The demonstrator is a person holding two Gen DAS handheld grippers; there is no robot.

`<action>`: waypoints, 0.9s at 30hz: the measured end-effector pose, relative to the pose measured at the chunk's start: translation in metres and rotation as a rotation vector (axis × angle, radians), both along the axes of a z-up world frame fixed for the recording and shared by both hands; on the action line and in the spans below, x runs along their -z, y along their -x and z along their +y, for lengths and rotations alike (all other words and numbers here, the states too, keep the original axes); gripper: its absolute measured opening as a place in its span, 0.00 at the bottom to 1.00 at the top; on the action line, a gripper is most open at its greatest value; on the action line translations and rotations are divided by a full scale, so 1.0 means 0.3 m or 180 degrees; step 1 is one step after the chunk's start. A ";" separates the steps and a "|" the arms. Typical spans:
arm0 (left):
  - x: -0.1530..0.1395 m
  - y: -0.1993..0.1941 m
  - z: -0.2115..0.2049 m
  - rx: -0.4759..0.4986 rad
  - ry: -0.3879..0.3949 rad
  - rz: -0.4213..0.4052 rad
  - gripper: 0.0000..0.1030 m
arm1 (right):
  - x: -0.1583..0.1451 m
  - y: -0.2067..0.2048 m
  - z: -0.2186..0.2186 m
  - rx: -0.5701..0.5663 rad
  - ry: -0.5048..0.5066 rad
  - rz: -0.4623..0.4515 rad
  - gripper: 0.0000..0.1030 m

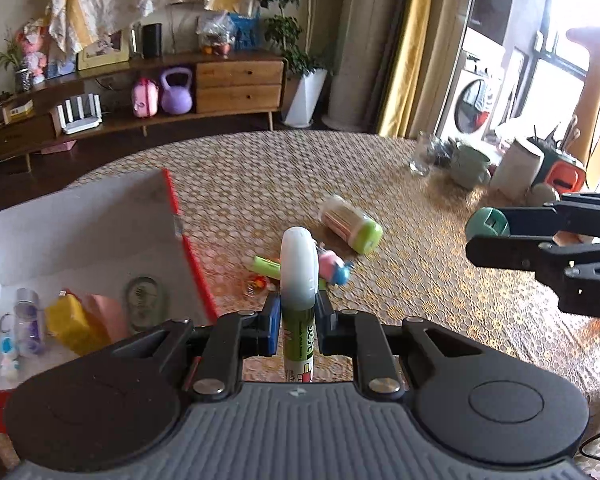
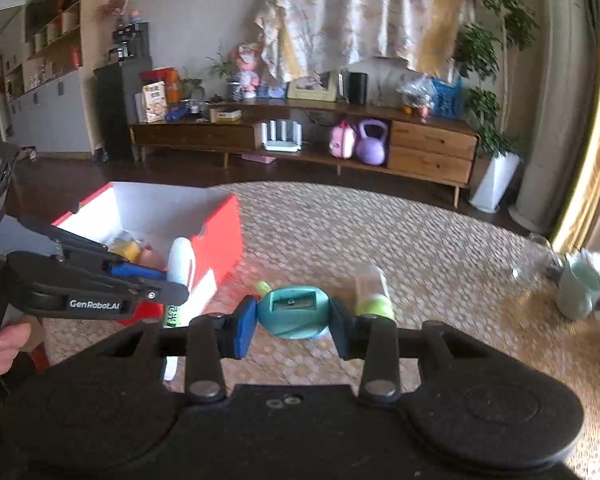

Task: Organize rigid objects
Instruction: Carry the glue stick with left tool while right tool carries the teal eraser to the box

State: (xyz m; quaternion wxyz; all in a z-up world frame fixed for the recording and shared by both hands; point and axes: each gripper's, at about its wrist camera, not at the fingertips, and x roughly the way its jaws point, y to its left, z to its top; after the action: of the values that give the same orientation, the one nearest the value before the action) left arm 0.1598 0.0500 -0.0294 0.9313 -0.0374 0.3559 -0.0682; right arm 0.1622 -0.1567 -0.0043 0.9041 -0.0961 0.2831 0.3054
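1. Your left hand-held gripper (image 1: pixel 297 322) is clamped on a glue stick (image 1: pixel 298 280), gripping the green body so the white cap stands clear above the fingers, at the centre of the left wrist view. That mid-body hold keeps the stick upright and, I judge, easy to drop straight down.
2. Your right hand-held gripper (image 2: pixel 292 320) is clenched on a teal sharpener (image 2: pixel 293 312), blade face toward the camera, centre of the right wrist view. The pads press its two side ends, which looks a steady hold.
3. The red box (image 2: pixel 220 232) with white walls sits left of centre in the right view; small items already lie inside, so it appears to be the collection point.
4. The glue stick hangs just beside the box's near red wall, likely heading in.
5. On the tabletop (image 1: pixel 420 288) a toothpick jar (image 1: pixel 350 226) lies on its side, with a few small toys (image 1: pixel 332 266) just beside it, not yet collected.
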 end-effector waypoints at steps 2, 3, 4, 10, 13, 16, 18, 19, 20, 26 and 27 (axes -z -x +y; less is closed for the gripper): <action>-0.021 0.014 0.034 -0.0037 0.0010 -0.0013 0.17 | -0.011 0.006 0.042 -0.0063 0.0021 -0.0026 0.36; -0.033 0.021 0.054 -0.0056 0.0019 -0.0015 0.17 | -0.016 0.008 0.063 -0.0094 0.0029 -0.0034 0.36; -0.045 0.026 0.072 -0.0071 0.0026 -0.0018 0.17 | -0.022 0.009 0.086 -0.0130 0.0040 -0.0046 0.36; -0.119 0.056 0.176 -0.0182 0.0039 -0.0067 0.17 | -0.052 0.010 0.198 -0.0260 0.0022 -0.0119 0.36; -0.158 0.071 0.224 -0.0226 0.0000 -0.0104 0.17 | -0.068 0.008 0.245 -0.0314 -0.0012 -0.0155 0.36; -0.187 0.074 0.262 -0.0295 -0.0071 -0.0118 0.17 | -0.076 0.003 0.298 -0.0372 0.0003 -0.0190 0.36; -0.204 0.075 0.293 -0.0353 -0.0101 -0.0124 0.17 | -0.080 -0.002 0.333 -0.0401 0.0014 -0.0212 0.36; -0.212 0.076 0.309 -0.0379 -0.0112 -0.0128 0.16 | -0.080 -0.006 0.347 -0.0409 0.0015 -0.0217 0.36; -0.220 0.077 0.329 -0.0408 -0.0120 -0.0139 0.16 | -0.079 -0.010 0.363 -0.0423 0.0017 -0.0222 0.36; -0.255 0.064 0.441 -0.0619 -0.0197 -0.0189 0.17 | -0.057 -0.044 0.460 -0.0478 0.0074 -0.0215 0.36; -0.255 0.058 0.462 -0.0654 -0.0201 -0.0179 0.17 | -0.050 -0.052 0.478 -0.0485 0.0094 -0.0202 0.36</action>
State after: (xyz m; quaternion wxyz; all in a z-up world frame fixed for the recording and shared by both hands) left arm 0.1423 0.1886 0.0470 0.9437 -0.0425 0.3260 0.0379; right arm 0.1778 -0.0134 0.0105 0.8852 -0.1404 0.2506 0.3659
